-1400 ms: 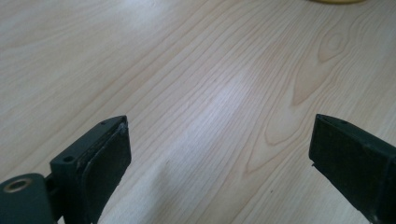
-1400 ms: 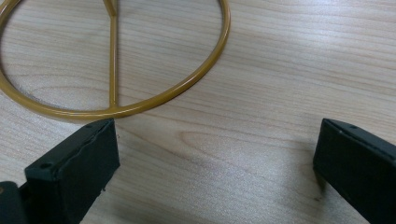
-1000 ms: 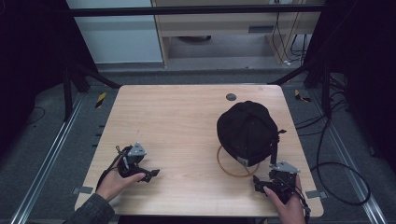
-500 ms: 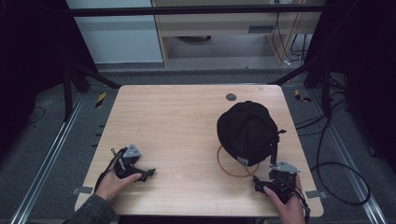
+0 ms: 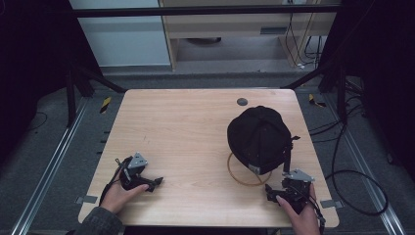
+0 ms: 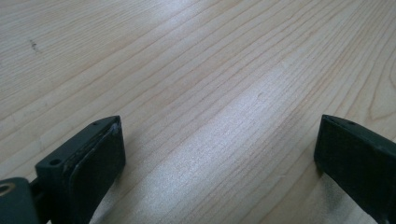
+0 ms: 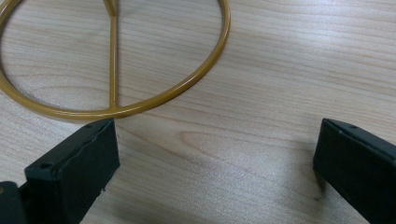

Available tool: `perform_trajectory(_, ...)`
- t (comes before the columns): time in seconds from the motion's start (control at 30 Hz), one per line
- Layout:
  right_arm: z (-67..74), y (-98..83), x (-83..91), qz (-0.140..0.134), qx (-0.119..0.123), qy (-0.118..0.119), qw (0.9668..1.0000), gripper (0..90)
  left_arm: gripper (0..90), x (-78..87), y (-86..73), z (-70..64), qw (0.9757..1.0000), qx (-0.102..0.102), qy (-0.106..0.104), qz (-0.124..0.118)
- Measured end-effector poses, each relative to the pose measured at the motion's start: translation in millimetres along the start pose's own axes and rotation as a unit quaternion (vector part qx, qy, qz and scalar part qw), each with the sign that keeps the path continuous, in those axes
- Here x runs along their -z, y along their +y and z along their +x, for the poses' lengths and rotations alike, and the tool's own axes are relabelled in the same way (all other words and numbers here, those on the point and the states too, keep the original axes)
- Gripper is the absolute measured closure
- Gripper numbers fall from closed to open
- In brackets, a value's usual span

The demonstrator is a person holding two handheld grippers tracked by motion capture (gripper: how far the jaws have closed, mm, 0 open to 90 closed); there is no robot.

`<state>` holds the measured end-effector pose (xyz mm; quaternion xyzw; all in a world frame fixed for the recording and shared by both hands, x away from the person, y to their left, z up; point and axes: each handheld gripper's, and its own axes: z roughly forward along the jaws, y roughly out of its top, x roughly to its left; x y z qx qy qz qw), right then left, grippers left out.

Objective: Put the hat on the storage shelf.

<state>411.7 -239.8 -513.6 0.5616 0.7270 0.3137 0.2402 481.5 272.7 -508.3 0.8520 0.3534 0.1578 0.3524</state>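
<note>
Wooden table [image 5: 195, 127], light grain, seen from above. Black cap [image 5: 259, 138] sits on the right half, roughly mid-depth, resting over a yellow-brown wire ring [image 5: 243, 177] whose near arc sticks out from under the cap's near edge. Small dark round disc [image 5: 242, 102] on the table just beyond the cap, toward the far edge.

Left gripper [image 5: 147, 183] at the near left corner, held in the left hand [image 5: 119, 194], lying low over the wood and pointing right. In the left gripper view its jaws stand wide apart, released, bare wood between them.

Right gripper [image 5: 272, 192] at the near right edge, held in the right hand [image 5: 298, 215], just near of the ring and cap. In the right gripper view its jaws are also spread wide, nothing between them; the ring [image 7: 140, 100] lies just ahead of the left jaw, a straight spoke crossing it.

Cables [image 5: 352, 181] trail on the floor at right.
</note>
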Motion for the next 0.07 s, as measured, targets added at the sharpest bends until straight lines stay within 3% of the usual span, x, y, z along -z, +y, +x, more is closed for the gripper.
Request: perform_trajectory(0.07,0.0,0.0,0.0,0.0,0.0,0.0,1.0,0.4,1.4,0.0,-0.1,0.0,1.0,0.0,0.0,0.0)
